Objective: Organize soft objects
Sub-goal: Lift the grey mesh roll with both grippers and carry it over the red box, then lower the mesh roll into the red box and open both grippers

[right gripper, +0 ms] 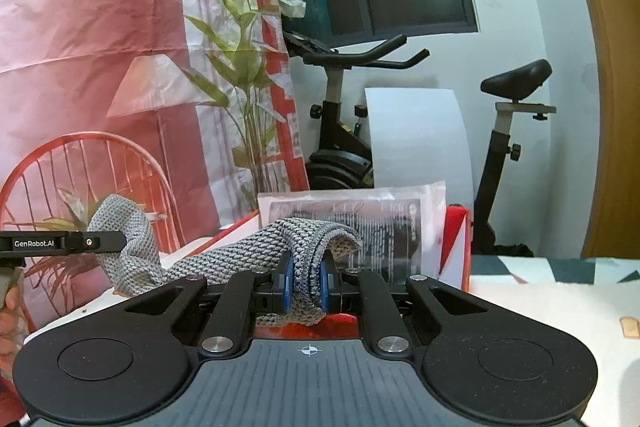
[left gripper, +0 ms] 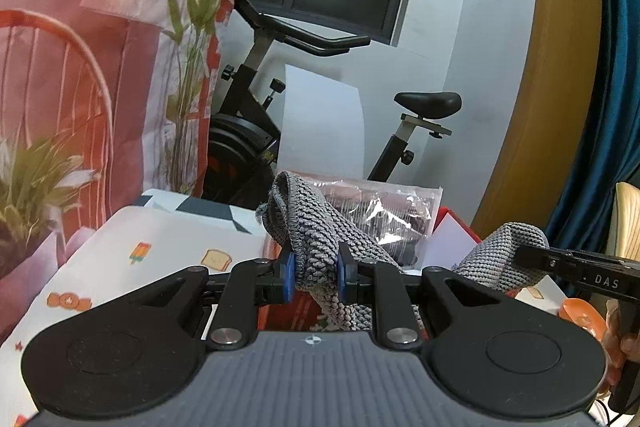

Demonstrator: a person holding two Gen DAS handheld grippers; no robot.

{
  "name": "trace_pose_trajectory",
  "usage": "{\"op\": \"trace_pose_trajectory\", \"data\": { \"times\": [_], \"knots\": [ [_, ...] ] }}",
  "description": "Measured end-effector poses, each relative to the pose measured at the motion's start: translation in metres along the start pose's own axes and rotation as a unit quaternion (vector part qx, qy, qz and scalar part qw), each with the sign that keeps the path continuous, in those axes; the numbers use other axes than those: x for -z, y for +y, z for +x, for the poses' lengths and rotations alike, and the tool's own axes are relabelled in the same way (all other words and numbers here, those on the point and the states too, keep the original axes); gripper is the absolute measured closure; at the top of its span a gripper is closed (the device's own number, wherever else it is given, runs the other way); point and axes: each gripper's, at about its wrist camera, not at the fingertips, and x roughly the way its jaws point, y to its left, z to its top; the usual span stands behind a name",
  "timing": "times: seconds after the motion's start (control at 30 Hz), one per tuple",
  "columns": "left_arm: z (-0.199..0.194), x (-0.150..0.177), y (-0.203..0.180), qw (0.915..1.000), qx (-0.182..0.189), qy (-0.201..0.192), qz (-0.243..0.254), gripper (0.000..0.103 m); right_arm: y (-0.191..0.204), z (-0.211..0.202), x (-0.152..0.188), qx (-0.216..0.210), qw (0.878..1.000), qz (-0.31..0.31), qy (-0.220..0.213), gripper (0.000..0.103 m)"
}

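Note:
A grey knitted cloth (left gripper: 316, 227) hangs between both grippers above a red box (left gripper: 288, 311). My left gripper (left gripper: 317, 277) is shut on one end of the cloth. My right gripper (right gripper: 307, 285) is shut on the other end (right gripper: 304, 239). In the left wrist view the right gripper (left gripper: 576, 269) shows at the right edge, clamping the cloth. In the right wrist view the left gripper (right gripper: 64, 241) shows at the left edge, holding the far end (right gripper: 124, 227). A clear plastic packet (right gripper: 360, 231) stands upright in the box behind the cloth.
The box (right gripper: 456, 239) sits on a table with a white printed cover (left gripper: 160, 251). An exercise bike (left gripper: 256, 115) stands behind by the white wall. A red printed backdrop (right gripper: 100, 47) hangs at the left. An orange object (left gripper: 580, 315) lies at the right.

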Motion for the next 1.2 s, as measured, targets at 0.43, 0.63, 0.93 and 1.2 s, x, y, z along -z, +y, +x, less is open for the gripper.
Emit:
{"op": "trace_pose_trajectory", "data": {
  "times": [0.43, 0.63, 0.93, 1.2],
  "knots": [
    [0.028, -0.022, -0.004, 0.9996, 0.006, 0.004, 0.029, 0.082, -0.015, 0.023, -0.016, 0.003, 1.0, -0.011, 0.001, 0.091],
    [0.049, -0.031, -0.012, 0.9989, 0.01, 0.013, 0.044, 0.082, -0.028, 0.038, -0.023, 0.01, 1.0, -0.016, 0.008, 0.091],
    [0.097, -0.045, -0.029, 0.9955, 0.001, 0.031, 0.09, 0.082, -0.049, 0.08, -0.035, 0.029, 0.999, -0.009, 0.036, 0.091],
    [0.137, -0.027, -0.036, 0.9808, 0.001, 0.126, 0.149, 0.082, -0.05, 0.11, -0.027, 0.025, 0.993, -0.039, 0.111, 0.091]
  ]
}}
